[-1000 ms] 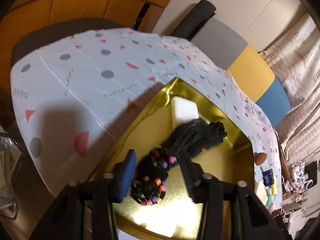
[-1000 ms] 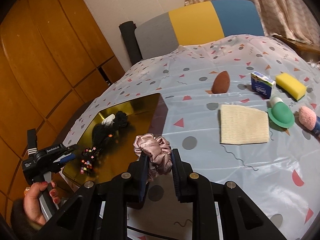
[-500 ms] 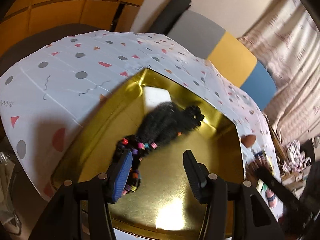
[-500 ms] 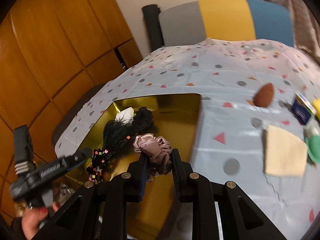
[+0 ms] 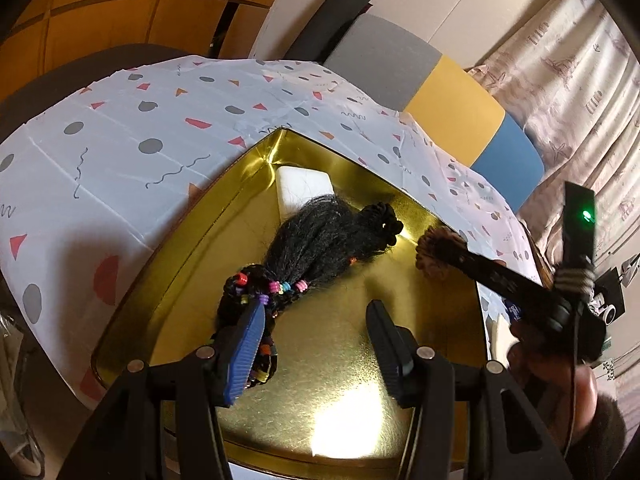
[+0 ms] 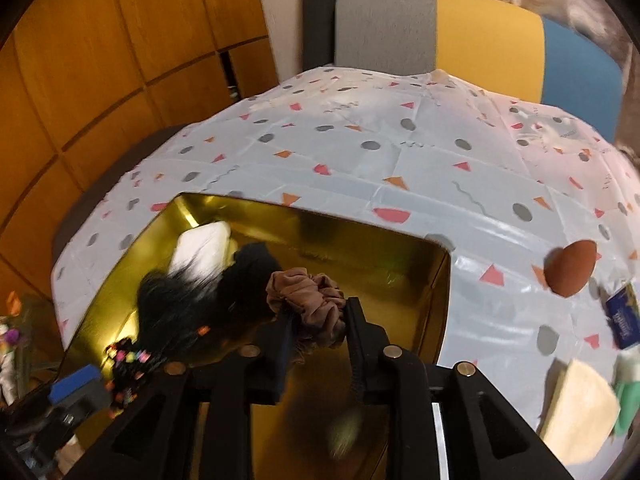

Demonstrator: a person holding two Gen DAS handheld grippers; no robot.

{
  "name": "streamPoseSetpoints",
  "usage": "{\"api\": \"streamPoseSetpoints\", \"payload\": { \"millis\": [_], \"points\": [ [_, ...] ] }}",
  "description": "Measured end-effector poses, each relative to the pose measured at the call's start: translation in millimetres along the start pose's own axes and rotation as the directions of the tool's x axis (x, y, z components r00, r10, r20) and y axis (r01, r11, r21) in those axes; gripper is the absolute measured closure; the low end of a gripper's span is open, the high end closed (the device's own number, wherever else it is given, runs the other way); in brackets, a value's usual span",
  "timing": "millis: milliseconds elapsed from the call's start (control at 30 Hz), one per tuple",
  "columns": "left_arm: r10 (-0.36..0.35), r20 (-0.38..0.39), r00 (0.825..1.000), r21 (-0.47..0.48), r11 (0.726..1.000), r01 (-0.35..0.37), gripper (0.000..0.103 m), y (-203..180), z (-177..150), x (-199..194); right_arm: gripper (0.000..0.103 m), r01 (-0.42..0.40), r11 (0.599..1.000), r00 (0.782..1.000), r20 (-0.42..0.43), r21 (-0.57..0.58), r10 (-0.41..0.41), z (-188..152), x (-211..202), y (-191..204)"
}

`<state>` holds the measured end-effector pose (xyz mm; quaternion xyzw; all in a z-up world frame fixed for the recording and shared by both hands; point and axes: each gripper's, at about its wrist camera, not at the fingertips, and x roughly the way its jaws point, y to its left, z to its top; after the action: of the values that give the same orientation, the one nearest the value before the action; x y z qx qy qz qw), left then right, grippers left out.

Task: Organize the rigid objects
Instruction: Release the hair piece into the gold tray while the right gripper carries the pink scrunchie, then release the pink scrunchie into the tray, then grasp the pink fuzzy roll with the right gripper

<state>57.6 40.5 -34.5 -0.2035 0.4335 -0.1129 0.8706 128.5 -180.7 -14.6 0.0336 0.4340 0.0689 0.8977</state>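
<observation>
A gold tray (image 5: 400,412) lies on the patterned tablecloth. In it are a black hair bundle with coloured beads (image 5: 316,240) and a white block (image 5: 304,190). My left gripper (image 5: 316,328) is open and empty above the tray, its left finger beside the beaded end. My right gripper (image 6: 318,324) is shut on a brown-pink scrunchie (image 6: 312,298) and holds it over the tray (image 6: 400,256), next to the hair bundle (image 6: 192,308). The right gripper with the scrunchie (image 5: 434,250) also shows in the left wrist view at the tray's right side.
On the cloth right of the tray lie a brown egg-shaped sponge (image 6: 570,266), a blue box (image 6: 622,320), a beige cloth (image 6: 576,412) and a green item (image 6: 628,400). A grey, yellow and blue chair back (image 6: 460,28) stands behind the table. Wooden panels (image 6: 100,60) line the left.
My left gripper has let go of the beaded hair bundle, opened and drawn back. My right gripper has carried the scrunchie leftward from the tablecloth to over the tray.
</observation>
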Motion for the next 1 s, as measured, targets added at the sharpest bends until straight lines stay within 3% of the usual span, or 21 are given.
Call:
{"api": "streamPoseSetpoints", "payload": {
  "millis": [33, 100, 233, 500, 800, 1000],
  "points": [
    [-0.001, 0.0, 1.0, 0.0, 1.0, 0.001, 0.05, 0.4, 0.3, 0.3, 0.055, 0.013, 1.0, 1.0, 0.005, 0.005, -0.013, 2.6, 1.8, -0.7],
    [-0.005, -0.003, 1.0, -0.001, 1.0, 0.005, 0.05, 1.1, 0.7, 0.9, 0.042, 0.027, 0.999, 0.999, 0.032, 0.02, -0.028, 6.1, -0.5, -3.7],
    [-0.022, -0.008, 1.0, -0.008, 1.0, 0.022, 0.05, 0.8, -0.8, 1.4, 0.025, 0.027, 0.999, 0.994, 0.106, 0.036, -0.031, 2.7, -16.0, -8.0],
    [-0.054, -0.019, 0.998, 0.036, 0.998, 0.055, 0.05, -17.0, -7.8, 0.1, 0.021, 0.038, 0.99, 0.986, 0.154, 0.132, -0.058, -30.0, -53.9, -32.1],
    [-0.093, -0.047, 0.995, 0.115, 0.989, 0.098, 0.05, -44.3, -20.3, -2.5, 0.021, 0.082, 0.972, 0.987, 0.115, 0.219, -0.109, -74.3, -79.5, -63.1],
    [-0.146, -0.081, 0.986, 0.195, 0.968, 0.159, 0.05, -69.5, -33.0, -3.7, 0.021, 0.142, 0.961, 0.983, 0.077, 0.236, -0.164, -111.6, -91.0, -85.8]
  ]
}}
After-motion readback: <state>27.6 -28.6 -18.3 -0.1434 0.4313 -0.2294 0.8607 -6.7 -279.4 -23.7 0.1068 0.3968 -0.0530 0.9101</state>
